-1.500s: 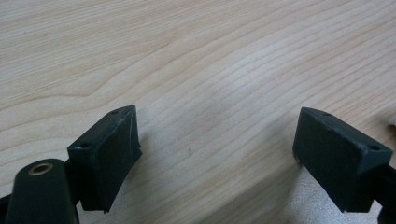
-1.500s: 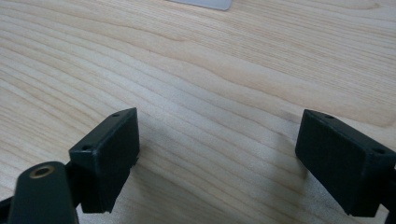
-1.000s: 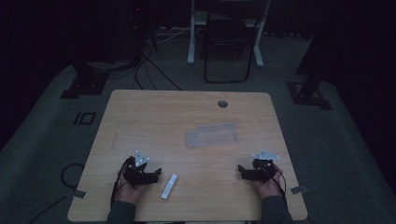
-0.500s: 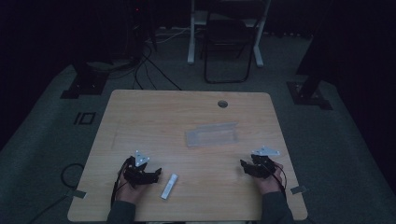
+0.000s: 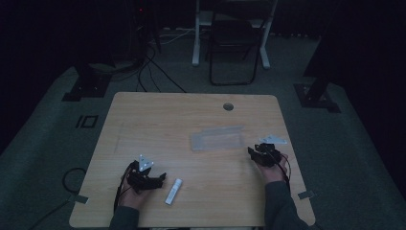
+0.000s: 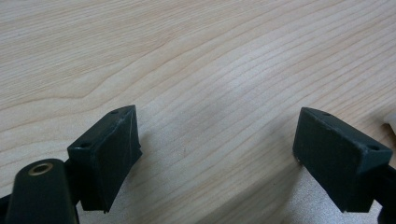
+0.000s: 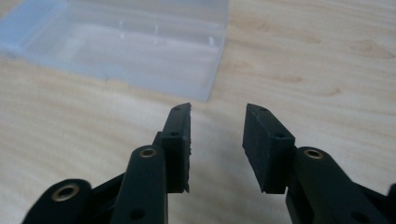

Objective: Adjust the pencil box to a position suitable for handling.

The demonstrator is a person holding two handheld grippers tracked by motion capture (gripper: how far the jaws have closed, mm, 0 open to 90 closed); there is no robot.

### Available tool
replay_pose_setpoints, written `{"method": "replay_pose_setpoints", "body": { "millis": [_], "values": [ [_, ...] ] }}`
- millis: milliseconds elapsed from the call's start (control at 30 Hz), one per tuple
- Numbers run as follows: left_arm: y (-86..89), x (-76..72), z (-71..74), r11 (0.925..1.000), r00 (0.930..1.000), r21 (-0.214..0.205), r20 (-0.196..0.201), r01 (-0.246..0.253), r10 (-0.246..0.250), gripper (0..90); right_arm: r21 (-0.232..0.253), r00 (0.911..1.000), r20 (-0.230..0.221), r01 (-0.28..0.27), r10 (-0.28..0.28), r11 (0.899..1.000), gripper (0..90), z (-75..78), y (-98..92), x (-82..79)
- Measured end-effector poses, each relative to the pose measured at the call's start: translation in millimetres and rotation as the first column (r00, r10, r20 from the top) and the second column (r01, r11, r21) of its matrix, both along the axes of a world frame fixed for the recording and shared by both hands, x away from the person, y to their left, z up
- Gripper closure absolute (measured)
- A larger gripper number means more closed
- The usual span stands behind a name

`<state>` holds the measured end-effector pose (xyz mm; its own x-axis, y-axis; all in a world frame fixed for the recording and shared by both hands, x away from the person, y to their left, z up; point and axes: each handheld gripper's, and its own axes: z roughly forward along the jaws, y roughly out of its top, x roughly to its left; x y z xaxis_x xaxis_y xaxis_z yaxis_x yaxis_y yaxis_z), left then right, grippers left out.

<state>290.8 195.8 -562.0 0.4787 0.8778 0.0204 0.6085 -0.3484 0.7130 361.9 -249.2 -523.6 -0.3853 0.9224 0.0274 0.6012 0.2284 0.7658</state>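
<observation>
Filling most of the high view, the pale wooden table [image 5: 158, 124] stood on a dark carpeted floor, with a small round hole [image 5: 228, 106] near its far edge. Beyond it, a dark folding chair [image 5: 233, 45] stood in the gloom, and black cables [image 5: 158, 72] trailed across the floor toward the far left.

On the right half of the table lay the clear plastic case [image 5: 218, 138], flat on the wood. In the right gripper view the same clear plastic case [image 7: 135, 44] sat ahead and to the left of the jaws, near them but apart.

The right gripper [image 5: 252, 152] was held just beside the case's near right corner, not touching it. Its jaws had just been closing; they stood partly closed, a narrow gap remaining, with nothing between them except bare wood, so the right gripper [image 7: 217, 126] grasped nothing.

The left gripper [image 5: 160, 178] rested low at the near left of the table. Its jaws stood wide apart over bare wood, released and empty, as the left gripper [image 6: 217, 135] view showed.

Just to the right of that gripper lay a small white stick-shaped object [image 5: 174, 190], flat on the table, close to the jaw tips yet apart from them.
</observation>
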Motion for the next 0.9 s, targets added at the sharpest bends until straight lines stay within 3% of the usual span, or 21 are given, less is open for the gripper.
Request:
{"method": "replay_pose_setpoints", "body": {
  "millis": [233,333,533,700,900],
  "values": [
    [0.1,0.1,0.0,1.0,1.0,0.001,0.0,0.001,-0.001,14.7,0.013,0.9995,-0.012,0.028,-0.028,1.0,69.7,0.8,2.6,20.7],
    [0.1,0.1,0.0,1.0,1.0,0.001,0.0,0.001,-0.001,14.7,0.034,0.9979,-0.048,0.045,-0.043,0.998,72.1,-6.3,6.4,33.7],
    [-0.2,-0.1,-0.1,1.0,1.0,0.0,0.001,0.008,-0.008,14.7,0.032,0.9964,-0.072,0.049,-0.046,0.998,73.0,-12.9,18.4,47.4],
    [-0.4,-0.2,-0.1,0.9999,0.9999,0.0,0.002,0.011,-0.011,14.7,0.045,0.9925,-0.101,0.073,-0.068,0.996,75.2,-19.1,21.2,54.4],
    [-0.5,-0.4,0.1,0.9999,0.9999,0.002,0.002,0.015,-0.015,15.6,0.062,0.9897,-0.126,0.077,-0.069,0.995,84.3,-25.1,27.9,58.0]
  ]
}}
